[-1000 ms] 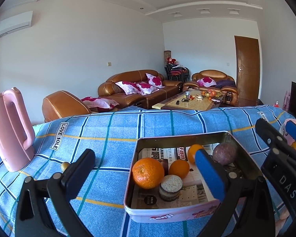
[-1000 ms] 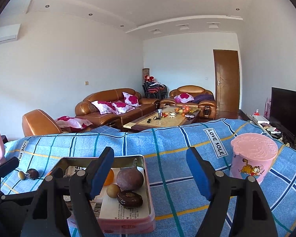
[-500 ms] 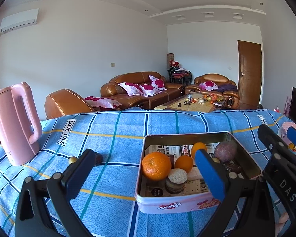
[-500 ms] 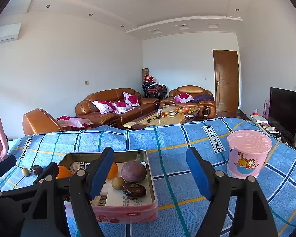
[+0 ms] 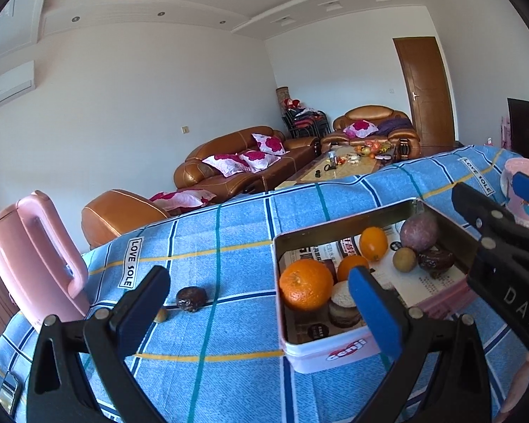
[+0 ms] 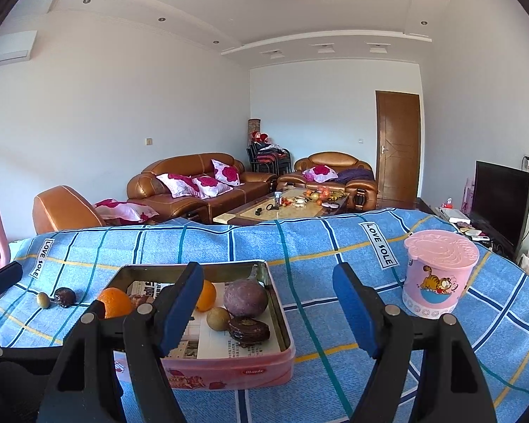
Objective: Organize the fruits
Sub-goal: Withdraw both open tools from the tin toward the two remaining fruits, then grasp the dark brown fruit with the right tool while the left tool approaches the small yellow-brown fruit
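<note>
Low in both views, both grippers, left (image 5: 261,310) and right (image 6: 268,306), gape empty above the cloth (image 5: 229,232). Fruit fills the tin (image 6: 282,320) at centre; two stray fruits (image 6: 65,296) lie left, cup (image 6: 439,278) right, bare cloth between.

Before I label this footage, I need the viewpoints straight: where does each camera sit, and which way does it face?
Left wrist: on the left tool, facing across the blue checked tablecloth toward the brown sofas; its open blue-padded fingers show, and the right tool intrudes at the right edge.
Right wrist: on the right tool, facing the same way; its open fingers show, the left tool at the left edge.
Shared: the pink rectangular tin of fruit, and the dark wrinkled fruit on the cloth.
</note>
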### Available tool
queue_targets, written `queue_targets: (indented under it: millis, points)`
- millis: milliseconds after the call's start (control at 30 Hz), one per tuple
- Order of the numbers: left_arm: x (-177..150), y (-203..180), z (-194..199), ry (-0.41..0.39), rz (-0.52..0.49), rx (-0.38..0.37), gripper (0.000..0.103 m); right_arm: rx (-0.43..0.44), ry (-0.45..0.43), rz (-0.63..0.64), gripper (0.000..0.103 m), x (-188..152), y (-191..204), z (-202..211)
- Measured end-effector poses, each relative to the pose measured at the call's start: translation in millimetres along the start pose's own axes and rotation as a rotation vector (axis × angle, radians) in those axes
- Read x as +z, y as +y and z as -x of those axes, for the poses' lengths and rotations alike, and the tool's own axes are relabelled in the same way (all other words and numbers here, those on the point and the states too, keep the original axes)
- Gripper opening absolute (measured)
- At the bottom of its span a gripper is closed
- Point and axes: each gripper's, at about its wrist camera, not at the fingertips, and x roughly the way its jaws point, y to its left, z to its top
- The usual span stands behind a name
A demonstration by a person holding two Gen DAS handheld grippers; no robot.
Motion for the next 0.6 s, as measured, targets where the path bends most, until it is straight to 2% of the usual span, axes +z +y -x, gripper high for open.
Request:
queue_targets:
  millis: [200,333,467,600]
  points:
    - [-4.1,29.2,-18.1,0.036,-0.025,0.047,0.103,0.031,0.018,0.005,0.077,-0.7,25.4,-3.0]
    - [-9.5,62.8,-31.4,0.082,0.027,0.046,0.103,0.069,0.020,0.027,0.077,-1.2,52.1,-3.9]
    - [-16.4,98.9,-43.7,0.131,0.129,0.036,0.103,0.111,0.017,0.064,0.077,0.5,84.3,-6.1]
    - [-23.6,123.1,-55.9,0.180,0.181,0.082,0.103,0.157,0.033,0.092,0.077,-0.2,112.6,-10.6]
